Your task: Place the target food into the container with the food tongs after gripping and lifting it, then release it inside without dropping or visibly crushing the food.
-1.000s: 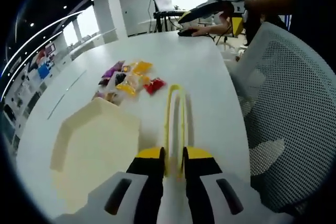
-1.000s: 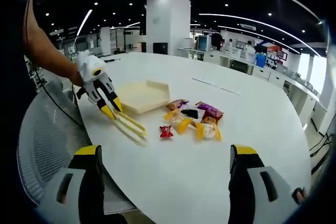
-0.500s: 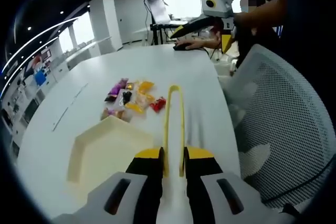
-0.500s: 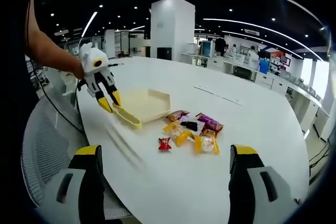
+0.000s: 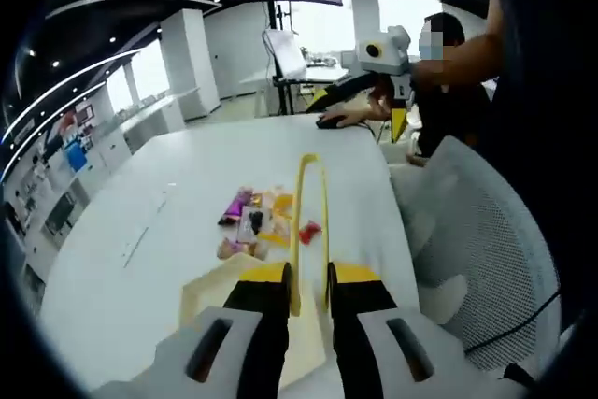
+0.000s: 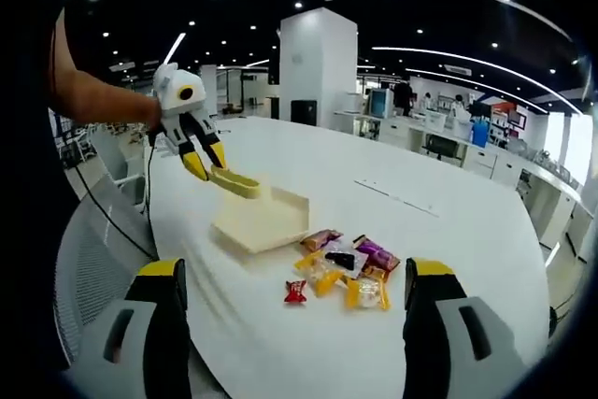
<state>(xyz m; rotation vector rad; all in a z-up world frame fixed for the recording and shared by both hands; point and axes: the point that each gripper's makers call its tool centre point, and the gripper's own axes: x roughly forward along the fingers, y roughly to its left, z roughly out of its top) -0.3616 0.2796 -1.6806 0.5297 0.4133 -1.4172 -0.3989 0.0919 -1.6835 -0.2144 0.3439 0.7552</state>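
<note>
My left gripper is shut on yellow food tongs, whose arms run forward, close together, and hold nothing. In the right gripper view, the left gripper holds the tongs in the air above the far edge of a cream hexagonal container. The container looks empty. A pile of wrapped snacks lies on the white table beside it, with a small red candy at the near edge. The same pile lies beyond the tongs' tips. My right gripper stands wide open and empty.
A white mesh chair stands at the table's edge. The right gripper is held up by a person's arm beyond the table. Another person sits at a desk behind it. Desks and pillars fill the office around.
The left gripper has risen from just over the table, lifting the tongs into the air above the container. The right gripper stays open. Snacks and container have not moved.
</note>
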